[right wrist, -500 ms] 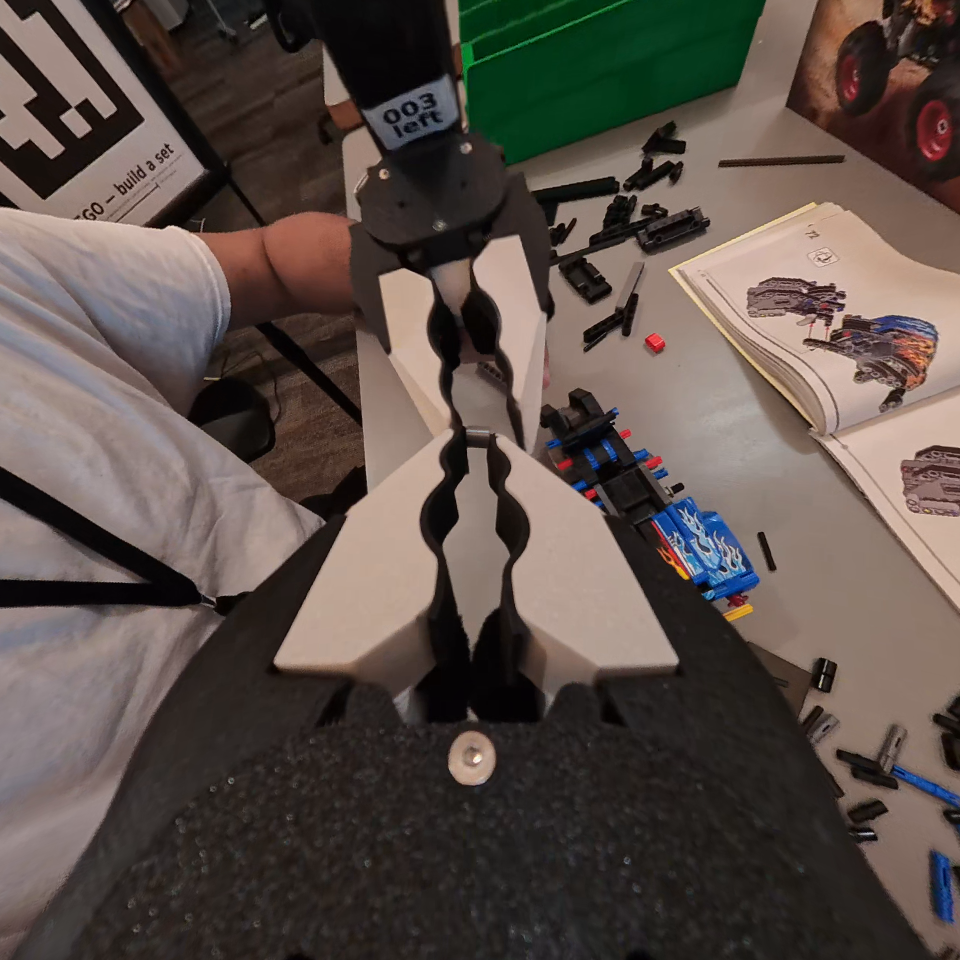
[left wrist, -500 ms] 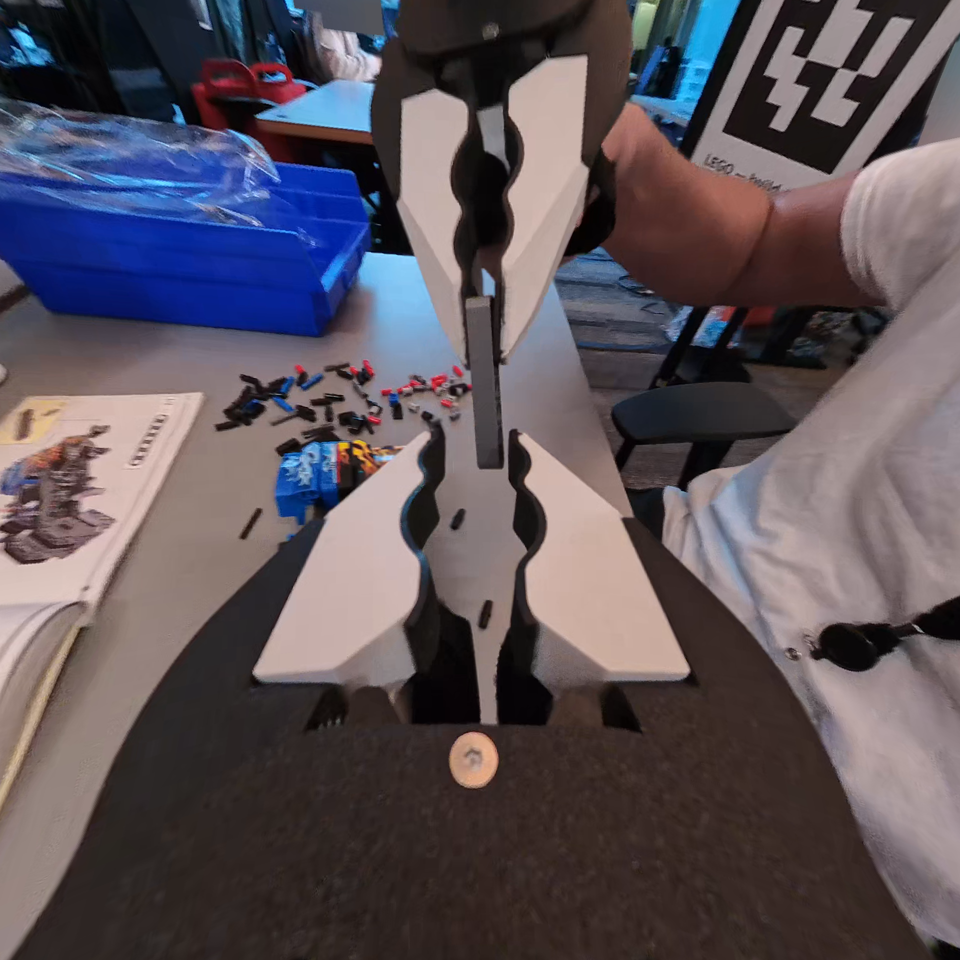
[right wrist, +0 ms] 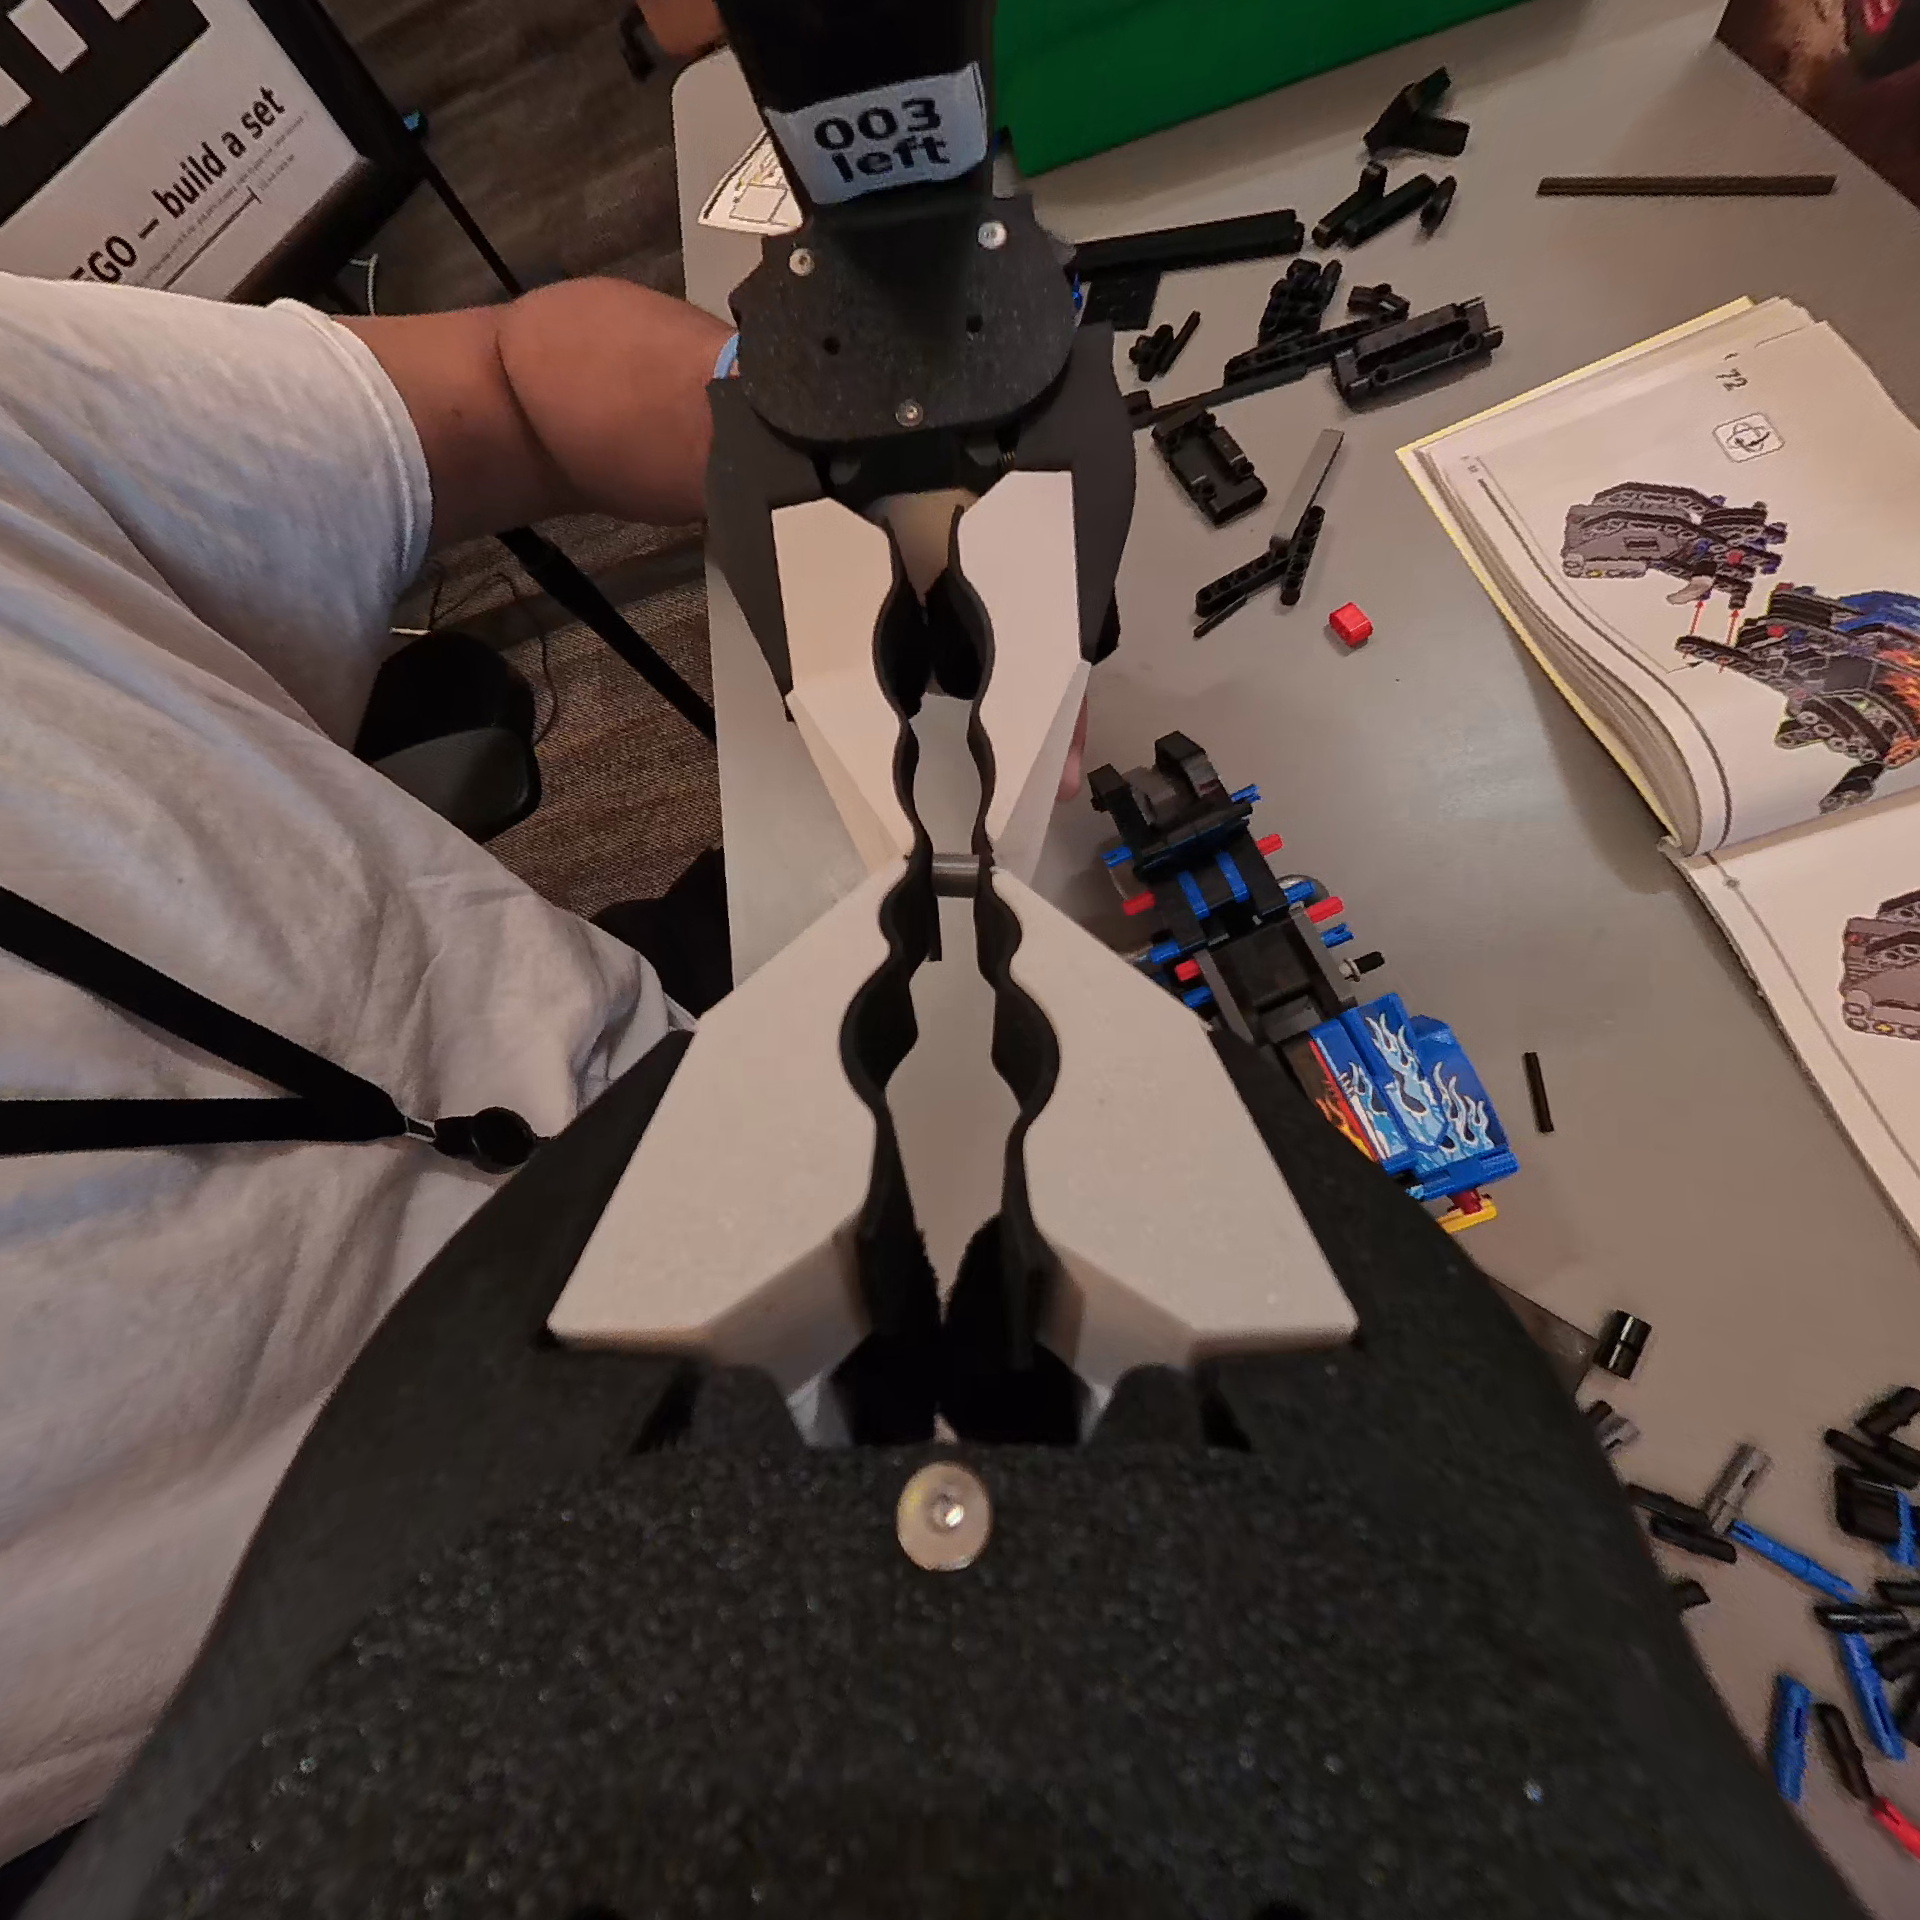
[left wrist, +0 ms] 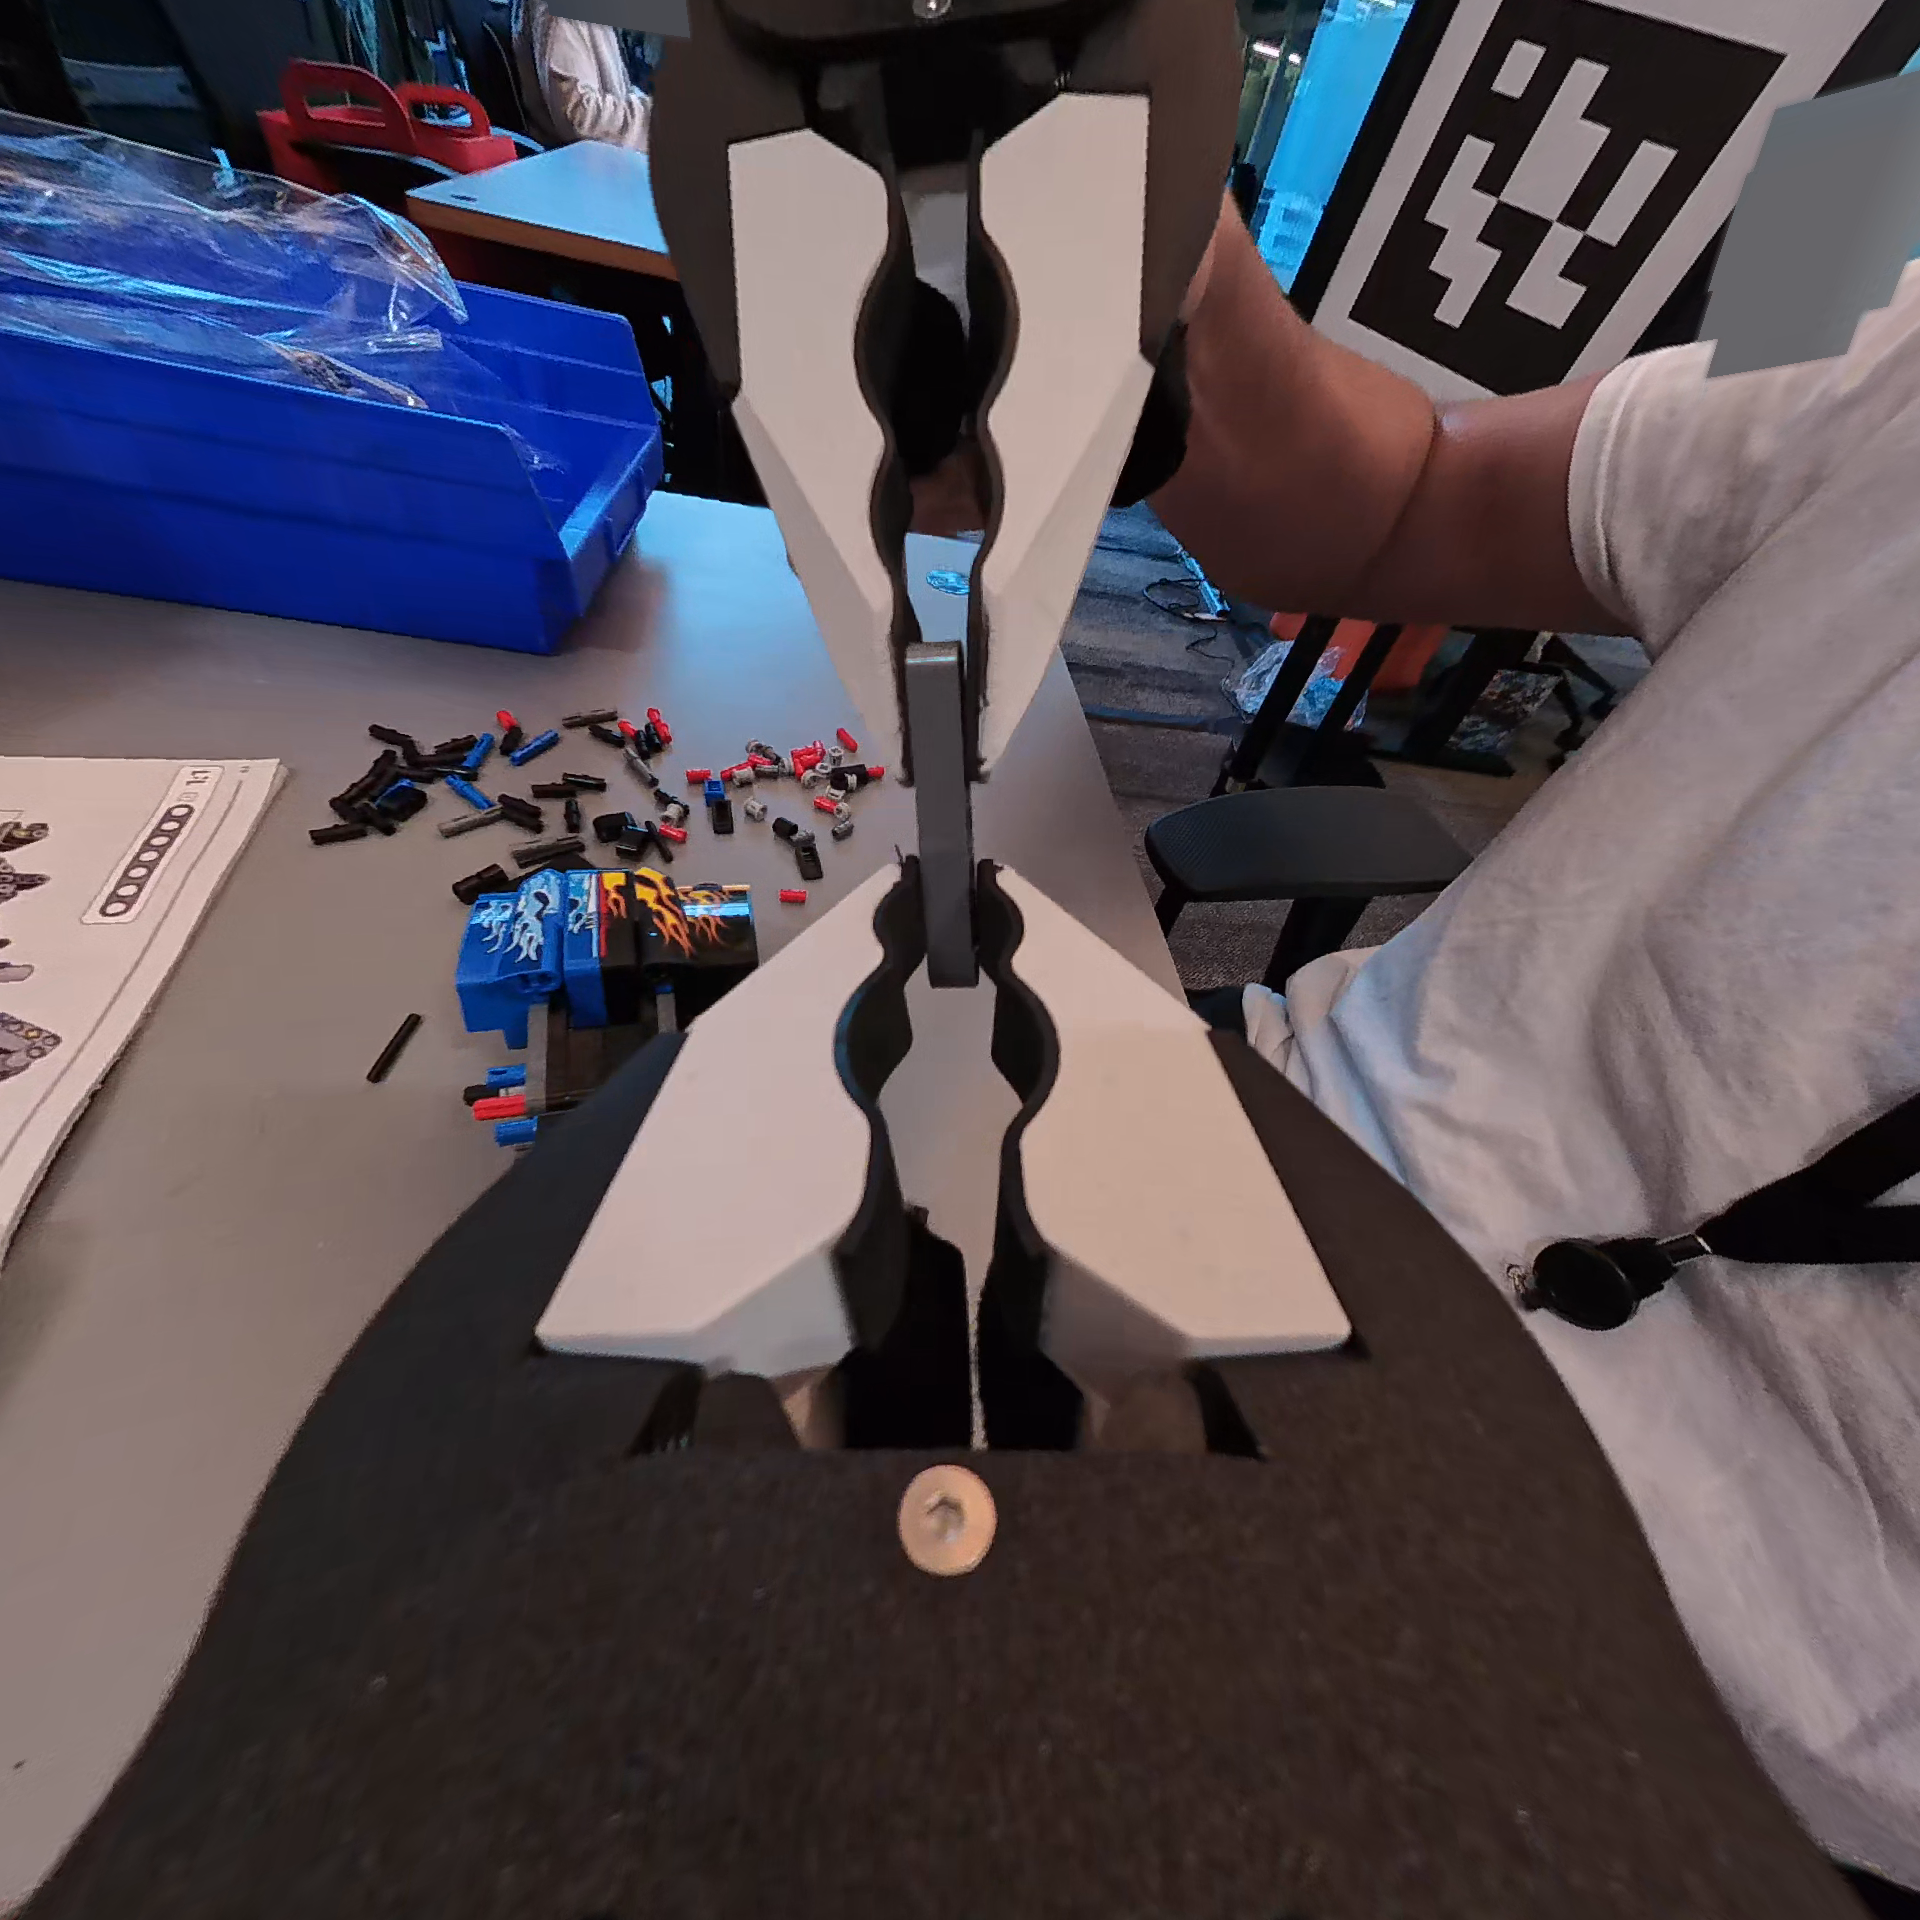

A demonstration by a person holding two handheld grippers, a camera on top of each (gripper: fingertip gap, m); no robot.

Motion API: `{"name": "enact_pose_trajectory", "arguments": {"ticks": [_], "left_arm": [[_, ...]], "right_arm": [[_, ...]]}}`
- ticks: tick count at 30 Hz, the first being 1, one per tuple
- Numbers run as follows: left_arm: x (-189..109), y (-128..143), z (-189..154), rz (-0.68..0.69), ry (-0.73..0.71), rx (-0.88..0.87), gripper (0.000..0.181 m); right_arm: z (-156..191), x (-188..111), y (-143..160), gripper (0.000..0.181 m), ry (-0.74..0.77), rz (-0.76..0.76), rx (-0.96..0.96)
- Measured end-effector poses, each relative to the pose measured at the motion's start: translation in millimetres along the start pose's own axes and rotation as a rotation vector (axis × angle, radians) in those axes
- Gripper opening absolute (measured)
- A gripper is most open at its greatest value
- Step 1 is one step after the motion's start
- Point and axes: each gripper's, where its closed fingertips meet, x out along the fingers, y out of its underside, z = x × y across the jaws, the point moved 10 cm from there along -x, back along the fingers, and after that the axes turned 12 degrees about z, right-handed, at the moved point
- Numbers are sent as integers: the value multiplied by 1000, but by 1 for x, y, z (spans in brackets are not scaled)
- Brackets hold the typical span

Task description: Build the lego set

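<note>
Grey lego beam pinched at both ends, jaws near-closed

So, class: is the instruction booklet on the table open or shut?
Open. The instruction booklet lies flat on the table, printed build drawings facing up on both pages.

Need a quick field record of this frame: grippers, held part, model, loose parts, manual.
held part: flat dark grey lego beam, in the air between both grippers
right gripper: shut on the beam's far end
left gripper: jaws around the beam's near end, contact unclear
model: blue flame-printed lego truck body, on grey table
loose parts: scattered black, red and blue lego pins
manual: open instruction booklet
bin: blue plastic bin
</note>
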Motion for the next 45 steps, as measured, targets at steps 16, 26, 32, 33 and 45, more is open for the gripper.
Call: {"name": "enact_pose_trajectory", "arguments": {"ticks": [16,26,32,33,45], "left_arm": [[-7,-2,6,-98,16,-73,6],[-18,0,22,-240,155,-279,6],[-11,0,17,-220,200,-265,6],[-11,1,17,-215,189,-260,6],[-4,2,12,-121,104,-177,13]], "right_arm": [[-11,-9,6,7,-49,-78,65],[3,-16,15,27,212,-370,-18],[-9,5,14,9,19,-451,78],[-12,7,14,8,-16,-460,92],[-21,15,12,7,-129,-422,159]]}}
